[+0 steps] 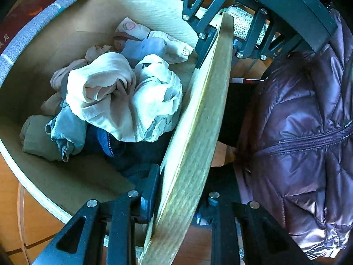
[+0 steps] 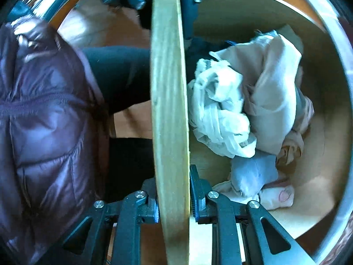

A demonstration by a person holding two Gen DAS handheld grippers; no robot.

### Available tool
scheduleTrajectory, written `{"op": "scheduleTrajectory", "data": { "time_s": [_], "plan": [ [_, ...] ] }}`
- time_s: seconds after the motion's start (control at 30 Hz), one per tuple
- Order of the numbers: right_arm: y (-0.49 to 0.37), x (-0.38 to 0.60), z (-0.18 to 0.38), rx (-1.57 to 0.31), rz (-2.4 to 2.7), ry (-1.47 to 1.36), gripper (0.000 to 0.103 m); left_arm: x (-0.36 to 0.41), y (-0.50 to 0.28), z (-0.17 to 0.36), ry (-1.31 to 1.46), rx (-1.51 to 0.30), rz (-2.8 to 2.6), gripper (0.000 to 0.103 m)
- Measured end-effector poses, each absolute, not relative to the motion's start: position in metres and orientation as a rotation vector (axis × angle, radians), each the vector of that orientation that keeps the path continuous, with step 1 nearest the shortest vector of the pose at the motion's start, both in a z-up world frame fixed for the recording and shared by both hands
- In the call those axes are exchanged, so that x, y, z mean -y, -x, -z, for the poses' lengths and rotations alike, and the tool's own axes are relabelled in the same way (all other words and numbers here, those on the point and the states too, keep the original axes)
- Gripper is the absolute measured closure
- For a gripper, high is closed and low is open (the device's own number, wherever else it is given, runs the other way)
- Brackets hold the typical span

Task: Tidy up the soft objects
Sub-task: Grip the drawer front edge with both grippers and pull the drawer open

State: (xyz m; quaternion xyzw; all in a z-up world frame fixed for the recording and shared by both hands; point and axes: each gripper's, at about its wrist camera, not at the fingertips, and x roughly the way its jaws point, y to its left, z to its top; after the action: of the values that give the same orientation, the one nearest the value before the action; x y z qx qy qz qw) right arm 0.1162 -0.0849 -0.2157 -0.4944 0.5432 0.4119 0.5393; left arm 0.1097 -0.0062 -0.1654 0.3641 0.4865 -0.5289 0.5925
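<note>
Nearest in each wrist view, two black fingers straddle the pale wooden front board of a drawer: the left gripper has its jaws clamped on the board at one end, the right gripper likewise at the other, so each shows at the far end of the other's view. Beyond the board, inside the drawer, lies one heap of clothes: cream, white, blue, pink and beige pieces, too tangled to count. Outside the board is one purple jacket.

cream cloth, purple quilted jacket
</note>
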Motion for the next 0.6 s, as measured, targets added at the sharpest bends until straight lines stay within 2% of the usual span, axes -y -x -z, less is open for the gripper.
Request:
{"op": "scheduleTrajectory", "data": {
  "time_s": [0.13,0.23,0.3,0.33,0.4,0.47,0.6],
  "plan": [
    [-0.115,0.087,0.214,-1.271,-0.949,1.159,0.082,0.015,-0.108,0.164,-0.84,-1.147,1.182,0.076],
    [-0.111,0.09,0.211,-1.251,-0.919,1.099,0.078,0.02,-0.102,0.167,-0.812,-1.136,1.124,0.071],
    [-0.111,0.09,0.208,-1.22,-0.889,1.062,0.061,0.023,-0.097,0.167,-0.789,-1.126,1.072,0.068],
    [-0.107,0.088,0.21,-1.197,-0.864,1.057,0.047,0.025,-0.094,0.166,-0.778,-1.118,1.046,0.066],
    [-0.103,0.088,0.205,-1.139,-0.817,1.023,0.039,0.025,-0.089,0.166,-0.751,-1.088,0.998,0.061],
    [-0.099,0.092,0.202,-1.134,-0.787,0.968,0.024,0.024,-0.086,0.167,-0.71,-1.069,0.959,0.058],
    [-0.094,0.099,0.199,-1.128,-0.725,0.88,0.02,0.023,-0.082,0.165,-0.639,-1.046,0.89,0.048]
  ]
}}
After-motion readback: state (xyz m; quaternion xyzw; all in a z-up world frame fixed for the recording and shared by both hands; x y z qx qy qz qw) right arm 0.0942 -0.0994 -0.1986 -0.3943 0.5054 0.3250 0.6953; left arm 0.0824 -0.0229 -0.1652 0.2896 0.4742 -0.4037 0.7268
